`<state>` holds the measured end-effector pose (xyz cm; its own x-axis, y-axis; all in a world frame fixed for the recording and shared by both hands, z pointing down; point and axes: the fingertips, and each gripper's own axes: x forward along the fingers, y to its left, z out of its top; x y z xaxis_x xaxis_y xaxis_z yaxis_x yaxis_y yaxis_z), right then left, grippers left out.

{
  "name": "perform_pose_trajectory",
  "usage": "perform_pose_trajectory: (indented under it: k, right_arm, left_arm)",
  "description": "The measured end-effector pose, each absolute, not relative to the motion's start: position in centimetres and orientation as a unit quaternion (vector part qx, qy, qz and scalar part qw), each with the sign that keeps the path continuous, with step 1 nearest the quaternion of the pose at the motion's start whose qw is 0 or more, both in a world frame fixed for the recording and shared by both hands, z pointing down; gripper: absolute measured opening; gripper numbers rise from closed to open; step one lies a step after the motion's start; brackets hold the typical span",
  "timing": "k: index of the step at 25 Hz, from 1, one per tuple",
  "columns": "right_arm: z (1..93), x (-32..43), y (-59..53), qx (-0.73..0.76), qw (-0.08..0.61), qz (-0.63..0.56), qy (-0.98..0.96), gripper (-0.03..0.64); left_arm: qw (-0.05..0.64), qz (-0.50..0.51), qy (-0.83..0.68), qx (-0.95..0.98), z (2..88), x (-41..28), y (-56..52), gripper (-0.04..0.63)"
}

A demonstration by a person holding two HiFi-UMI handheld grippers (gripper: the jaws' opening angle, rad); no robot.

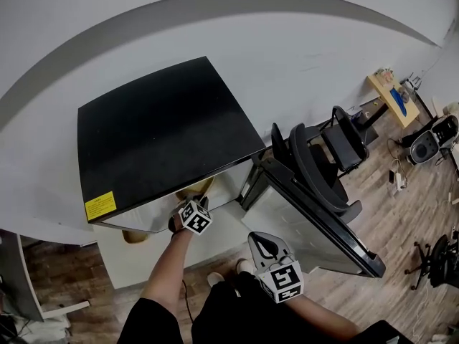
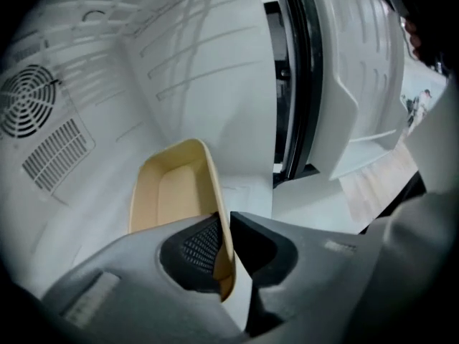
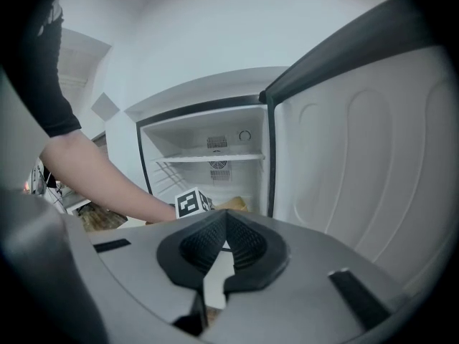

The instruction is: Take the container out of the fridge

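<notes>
In the head view the fridge's (image 1: 165, 127) black top hides nearly all of its inside. Only a beige sliver of the container (image 1: 197, 188) peeks out at the top's 6 o'clock edge. In the left gripper view the jaws cover the container's near end.

The open door (image 1: 315, 228) stands at 4 o'clock of the fridge, with a black chair (image 1: 337, 145) beyond it at 2 o'clock.

The left gripper (image 2: 228, 228) is clenched on the container's right wall, low inside the fridge, below a round fan grille (image 2: 29, 110) at 10 o'clock. The visible part of the container shows only a bare beige floor.

The right gripper (image 3: 226, 224), outside the fridge, is closed on nothing and faces the wire shelf (image 3: 215, 159).
</notes>
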<state>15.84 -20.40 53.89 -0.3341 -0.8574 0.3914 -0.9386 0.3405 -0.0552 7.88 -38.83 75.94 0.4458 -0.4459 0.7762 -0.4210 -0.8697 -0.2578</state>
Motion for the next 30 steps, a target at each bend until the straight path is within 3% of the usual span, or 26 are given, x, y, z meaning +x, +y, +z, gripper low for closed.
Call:
perform_pose_trajectory:
  k: [8, 30]
  right_arm:
    - [53.5, 14.6, -20.4, 0.548, 0.123, 0.143, -0.815, -0.003]
    - [53.0, 11.4, -19.9, 0.509, 0.138, 0.119, -0.841, -0.003]
  left_arm:
    - [-0.055, -0.382, 0.291, -0.875, 71.3, 5.7, -34.6, 0.041]
    - [-0.116, -0.167, 0.392, -0.897, 59.0, -1.7, -19.5, 0.037]
